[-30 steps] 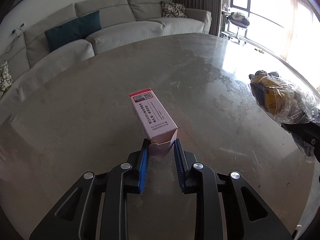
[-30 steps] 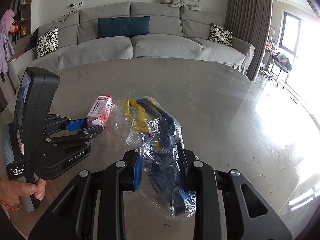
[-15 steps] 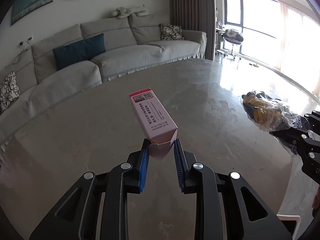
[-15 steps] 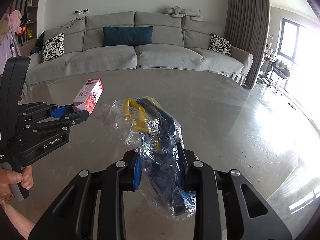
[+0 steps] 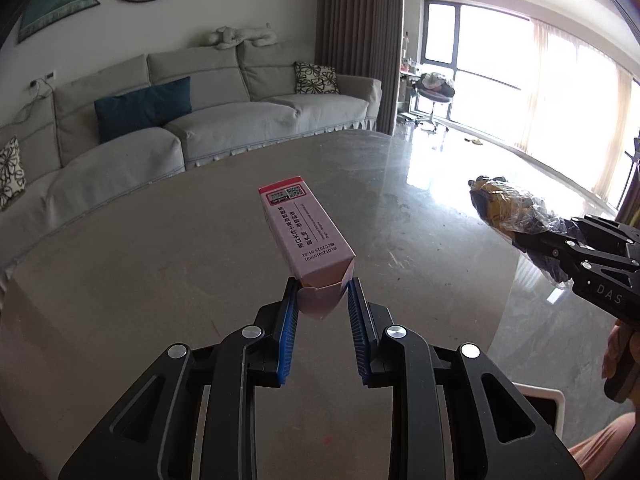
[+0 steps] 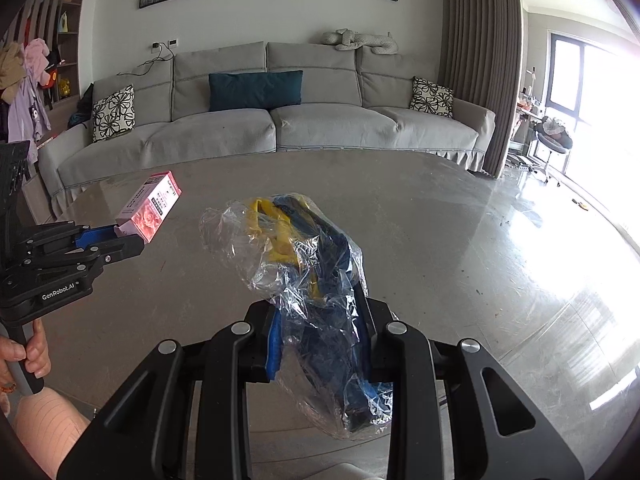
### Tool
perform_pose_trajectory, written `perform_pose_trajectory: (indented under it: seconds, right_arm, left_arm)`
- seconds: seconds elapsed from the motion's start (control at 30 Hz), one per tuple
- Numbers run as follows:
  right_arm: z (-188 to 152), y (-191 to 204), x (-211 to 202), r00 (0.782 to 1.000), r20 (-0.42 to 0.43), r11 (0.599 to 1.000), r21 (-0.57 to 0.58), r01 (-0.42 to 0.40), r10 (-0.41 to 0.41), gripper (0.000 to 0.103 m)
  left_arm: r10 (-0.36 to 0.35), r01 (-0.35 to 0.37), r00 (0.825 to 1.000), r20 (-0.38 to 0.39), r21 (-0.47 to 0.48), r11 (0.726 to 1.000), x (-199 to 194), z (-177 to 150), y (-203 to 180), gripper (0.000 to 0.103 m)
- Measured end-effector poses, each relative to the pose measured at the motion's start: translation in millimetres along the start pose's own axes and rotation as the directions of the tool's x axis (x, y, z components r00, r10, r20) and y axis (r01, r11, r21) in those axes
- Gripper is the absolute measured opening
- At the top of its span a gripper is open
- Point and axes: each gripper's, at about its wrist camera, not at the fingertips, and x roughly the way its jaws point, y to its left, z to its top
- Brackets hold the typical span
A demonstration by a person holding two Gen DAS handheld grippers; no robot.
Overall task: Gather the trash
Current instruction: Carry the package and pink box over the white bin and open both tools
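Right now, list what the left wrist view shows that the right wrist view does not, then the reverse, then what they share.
Only the left wrist view: the pink box's printed top with its code label, and a white tray corner below the table edge.

Only the right wrist view: the shelf with hanging clothes, and the hand on the left gripper's handle.

Both: the box, the clear plastic bag with yellow and blue contents in the right gripper, the table, the grey sofa.
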Motion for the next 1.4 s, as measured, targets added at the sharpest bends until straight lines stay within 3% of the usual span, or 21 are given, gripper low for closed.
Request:
perform_pose_trajectory:
  seconds: [0.3, 0.7, 0.93, 1.4]
  right_arm:
    - [-67, 6, -77, 0.989, -0.033, 0.989, 0.001, 0.147, -0.147, 0.030]
    - [-166, -16, -137, 0.947, -0.175, 0.937, 0.180, 0.299, -0.269, 0.030]
    - [-188, -24, -143, 0.933, -0.193, 0.909, 0.235, 0.344, -0.303, 0.030]
    - [-217, -47, -144, 0.934, -0.194, 0.892, 0.288, 0.347, -0.301, 0.031]
  left_arm:
    - [-0.186, 0.188, 0.982, -0.029, 0.140, 0.972, -55, -63, -92, 0.024]
    - [-0.366, 0.416, 0.907, -0.207, 0.318, 0.852, -67, -152, -215, 0.024]
    - [-0.383, 0.468, 0.878, -0.285, 0.354, 0.810, -44, -181, -248, 0.024]
    - [-0.322, 0.455, 0.876, -0.358, 0.397, 0.797, -2, -206, -276, 0.024]
